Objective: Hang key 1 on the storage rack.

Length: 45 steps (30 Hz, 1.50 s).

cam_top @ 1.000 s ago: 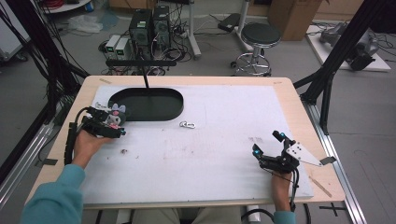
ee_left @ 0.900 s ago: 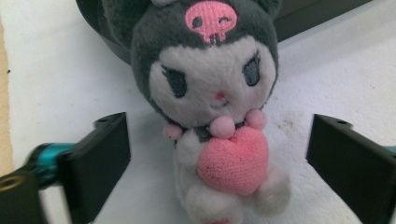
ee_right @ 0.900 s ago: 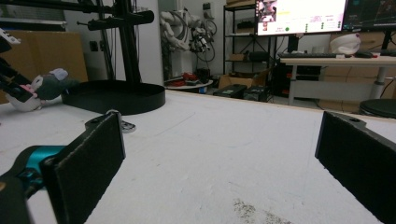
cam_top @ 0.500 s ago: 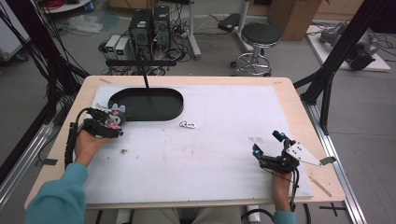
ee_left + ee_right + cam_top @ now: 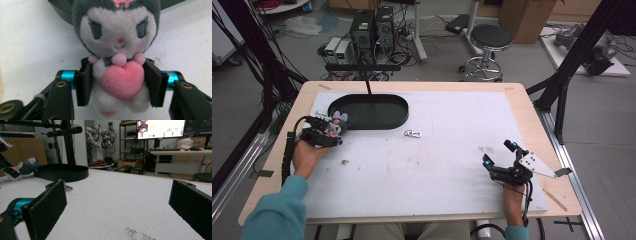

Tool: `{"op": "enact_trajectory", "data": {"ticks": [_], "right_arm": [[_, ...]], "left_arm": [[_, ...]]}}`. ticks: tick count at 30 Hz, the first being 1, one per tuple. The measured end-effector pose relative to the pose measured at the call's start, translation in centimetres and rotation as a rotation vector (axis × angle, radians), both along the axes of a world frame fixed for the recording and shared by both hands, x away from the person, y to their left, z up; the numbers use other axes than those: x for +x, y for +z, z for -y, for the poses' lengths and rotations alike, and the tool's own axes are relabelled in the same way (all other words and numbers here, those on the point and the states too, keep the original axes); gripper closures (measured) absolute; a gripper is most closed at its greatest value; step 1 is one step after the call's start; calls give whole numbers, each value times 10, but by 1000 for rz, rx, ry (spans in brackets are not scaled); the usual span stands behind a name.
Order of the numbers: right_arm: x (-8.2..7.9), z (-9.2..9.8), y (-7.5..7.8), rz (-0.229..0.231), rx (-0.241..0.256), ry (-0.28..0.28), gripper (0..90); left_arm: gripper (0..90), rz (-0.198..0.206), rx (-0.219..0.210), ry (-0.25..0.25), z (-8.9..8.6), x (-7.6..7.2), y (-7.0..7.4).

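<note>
A small plush doll [image 5: 120, 47] with a grey hood, white face and pink heart sits between the jaws of my left gripper [image 5: 120, 83], which is shut on its body. From above, the doll [image 5: 338, 121] and left gripper [image 5: 332, 131] are at the table's left, just beside the black oval tray [image 5: 377, 117]. My right gripper [image 5: 497, 156] rests low at the right front of the table, open, with nothing between its pads [image 5: 47, 206]. The right gripper view catches the doll [image 5: 26, 167] far off at the left.
A small metal clasp [image 5: 413, 133] lies on the white mat [image 5: 437, 165] right of the tray. A black post [image 5: 367, 82] with a crossbar rises from the tray. Stool, computers and cables stand on the floor beyond the table.
</note>
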State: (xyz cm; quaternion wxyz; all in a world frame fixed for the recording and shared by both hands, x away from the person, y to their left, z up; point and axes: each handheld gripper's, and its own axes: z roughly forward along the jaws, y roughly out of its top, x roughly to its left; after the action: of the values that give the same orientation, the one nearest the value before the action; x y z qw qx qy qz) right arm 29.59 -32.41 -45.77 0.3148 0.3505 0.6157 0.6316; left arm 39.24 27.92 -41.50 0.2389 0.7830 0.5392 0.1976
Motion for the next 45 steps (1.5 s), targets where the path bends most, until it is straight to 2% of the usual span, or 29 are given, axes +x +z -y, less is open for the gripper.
{"op": "enact_trajectory", "data": {"ticks": [11, 18, 23, 28, 35, 45], "right_arm": [[0, 0, 0, 2, -2, 1, 7], [0, 0, 0, 2, -2, 1, 7], [0, 0, 0, 4, -4, 1, 7], [0, -1, 0, 4, -4, 0, 7], [0, -1, 0, -1, -11, 4, 7], [0, -1, 0, -2, -9, 1, 7]], "left_arm": [[536, 23, -2, -7, -1, -3, 4], [537, 51, -44, -19, -3, -8, 11], [536, 80, -95, -23, -5, -11, 18], [536, 115, -116, -52, -5, -14, 28], [536, 154, -156, -59, -8, -16, 42], [536, 201, -158, -71, -5, -13, 67]]}}
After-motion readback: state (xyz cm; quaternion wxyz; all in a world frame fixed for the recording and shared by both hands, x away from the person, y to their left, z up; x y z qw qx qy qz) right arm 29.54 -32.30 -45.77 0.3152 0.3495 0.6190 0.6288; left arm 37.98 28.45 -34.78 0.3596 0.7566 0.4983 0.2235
